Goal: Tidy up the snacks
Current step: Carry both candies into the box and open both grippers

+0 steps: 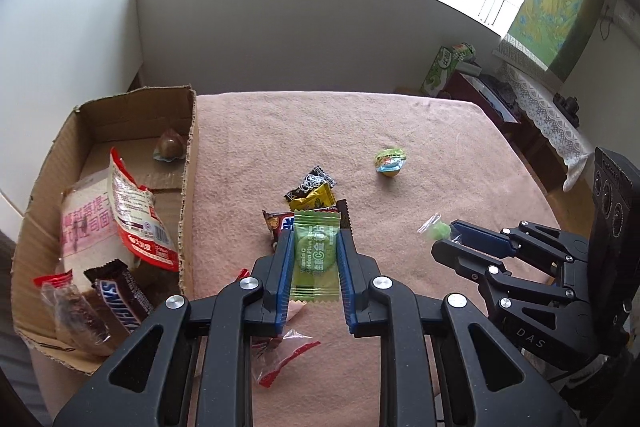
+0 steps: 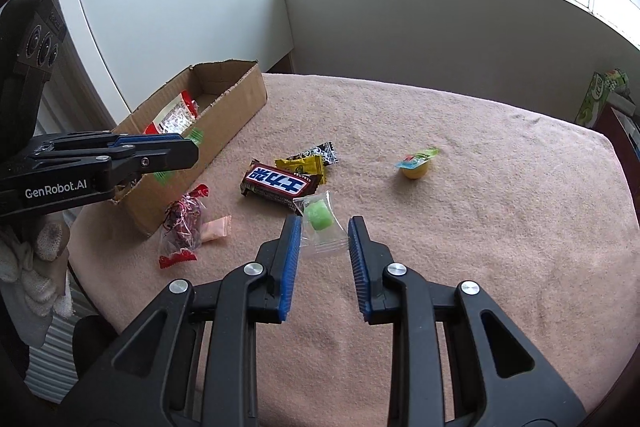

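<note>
Left gripper [image 1: 315,247] was clamped on a green plum packet [image 1: 316,254], blue pads pressed against both long edges, packet held upright and lifted off the cloth [image 1: 400,131]. Side-on from the right wrist, that gripper [image 2: 192,151] sat next to the box [image 2: 240,95], packet tips poking out above and below the fingers.

Right gripper [image 2: 325,223] was spread wide, gripping nothing. A green candy [image 2: 319,219] in clear wrap lay on the cloth between its fingertips, closer to the left finger; contact hard to call. From the left wrist the same candy [image 1: 436,230] showed at that gripper's [image 1: 446,239] tips.

Ahead-left of the right gripper: Snickers bar [image 2: 280,182], yellow packet [image 2: 306,165] and black packet [image 2: 322,151] bunched together, overlapping. Further left, near the box wall: red-trimmed clear bag [image 2: 183,227] with a pink candy [image 2: 216,228] touching it. Ahead-right, well apart from the rest: jelly cup [image 2: 417,165].

Box, left of the left gripper, held a bread pack [image 1: 86,227], red bag [image 1: 138,215], second Snickers [image 1: 120,299], a clear-wrapped dark snack [image 1: 72,307] and a brown round item [image 1: 171,143] at the far end.
</note>
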Demonstrator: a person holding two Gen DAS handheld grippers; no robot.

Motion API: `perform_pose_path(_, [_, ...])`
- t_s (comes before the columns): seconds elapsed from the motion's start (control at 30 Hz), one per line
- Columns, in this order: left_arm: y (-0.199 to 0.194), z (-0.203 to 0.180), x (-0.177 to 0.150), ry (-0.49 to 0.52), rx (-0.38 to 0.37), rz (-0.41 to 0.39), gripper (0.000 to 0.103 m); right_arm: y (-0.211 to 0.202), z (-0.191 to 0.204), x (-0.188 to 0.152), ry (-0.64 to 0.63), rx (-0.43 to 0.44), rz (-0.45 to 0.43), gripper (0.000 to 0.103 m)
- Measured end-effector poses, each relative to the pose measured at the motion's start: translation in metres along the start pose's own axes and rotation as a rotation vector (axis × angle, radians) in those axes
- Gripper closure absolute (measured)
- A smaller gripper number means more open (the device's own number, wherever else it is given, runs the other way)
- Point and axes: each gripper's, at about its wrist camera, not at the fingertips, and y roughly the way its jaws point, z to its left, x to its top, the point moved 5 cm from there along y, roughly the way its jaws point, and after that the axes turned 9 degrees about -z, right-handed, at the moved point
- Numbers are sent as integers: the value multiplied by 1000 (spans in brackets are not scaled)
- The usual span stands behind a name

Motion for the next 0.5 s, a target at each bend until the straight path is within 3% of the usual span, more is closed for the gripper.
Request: perform_pose_path(0.5, [-48,85,16,-62,177,-99,83,34,47,80,-27,106,-34,77])
